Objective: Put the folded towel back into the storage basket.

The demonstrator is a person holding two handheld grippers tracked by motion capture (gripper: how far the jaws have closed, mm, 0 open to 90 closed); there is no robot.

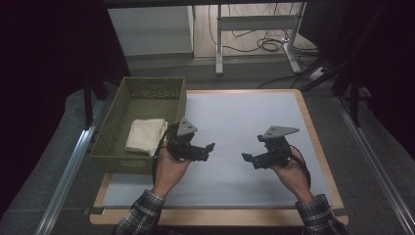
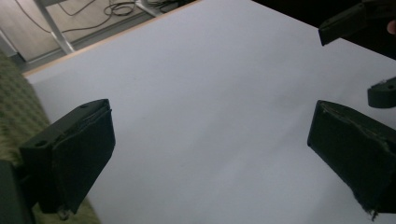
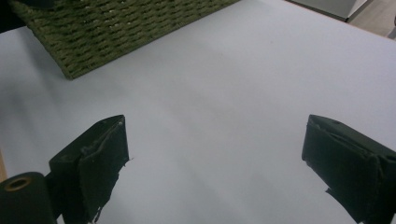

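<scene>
High view: the left gripper [image 1: 208,149] and right gripper [image 1: 248,159] were held above the white table [image 1: 244,117], fingers apart and empty, pointing toward each other at centre frame. A folded cream cloth [image 1: 145,135] lay inside the green woven basket [image 1: 142,98] at left of centre, beside the left gripper. Judged soft, light and limp, the cloth would best be pinched at a folded edge or corner.

Left gripper view: fingers [image 2: 79,154] spread wide over bare table; basket weave at the left edge.

Right gripper view: fingers [image 3: 95,168] spread wide; the basket's wall [image 3: 107,28] lay upper left.
</scene>
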